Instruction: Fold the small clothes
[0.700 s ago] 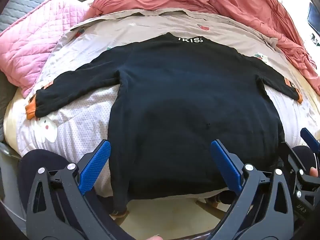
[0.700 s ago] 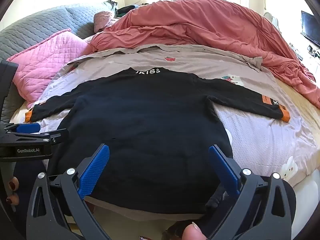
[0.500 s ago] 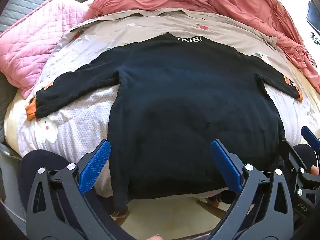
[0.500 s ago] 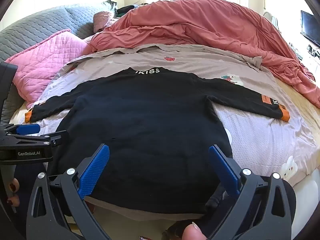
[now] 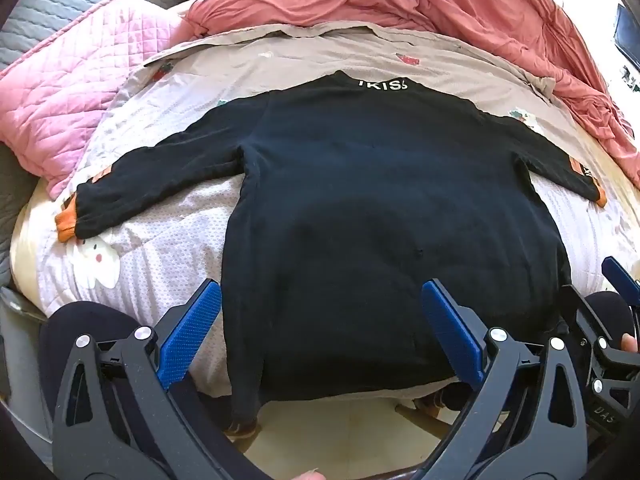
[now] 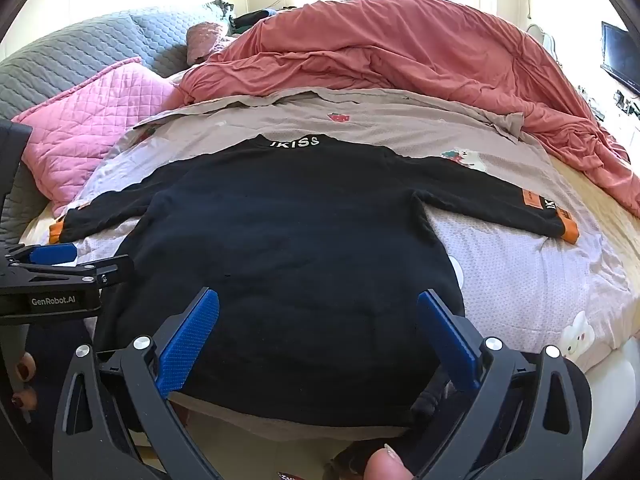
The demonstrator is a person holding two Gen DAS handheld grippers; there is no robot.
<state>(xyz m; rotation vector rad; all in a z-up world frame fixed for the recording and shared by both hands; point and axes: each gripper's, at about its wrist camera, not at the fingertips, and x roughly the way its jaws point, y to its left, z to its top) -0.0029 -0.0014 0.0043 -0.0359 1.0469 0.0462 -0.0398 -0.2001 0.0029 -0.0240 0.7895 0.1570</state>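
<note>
Two grippers hovering over the near edge of a bed, both pointing down at a black sweater (image 5: 380,216) (image 6: 288,248). Sweater lying flat, back side up, filling the middle of both frames, sleeves spreading out to left and right, hem hanging at the lower middle over the mattress edge. White lettering on the collar (image 5: 382,85) (image 6: 294,142) sitting at upper middle. Orange cuff (image 5: 66,222) showing at the left edge of the left wrist view, other orange cuff (image 6: 570,229) at the right of the right wrist view.

Left gripper (image 5: 320,330) standing wide apart, blue fingers (image 5: 188,334) framing the lower left part of the sweater, nothing pinched between them, not pressing on the cloth as far as visible. Right gripper (image 6: 318,334) also spread wide, blue fingers (image 6: 450,336) hanging above the hem area, nothing clamped.

Lying under the sweater: a pale sheet (image 5: 160,248) (image 6: 520,280) with small cartoon prints. Piling up across the top of both frames: a coral blanket (image 5: 400,4) (image 6: 400,52). Sitting at upper left: a pink quilted pillow (image 5: 68,92) (image 6: 92,128). Peeking in at the bottom edge of the right wrist view: a fingertip (image 6: 386,466).
</note>
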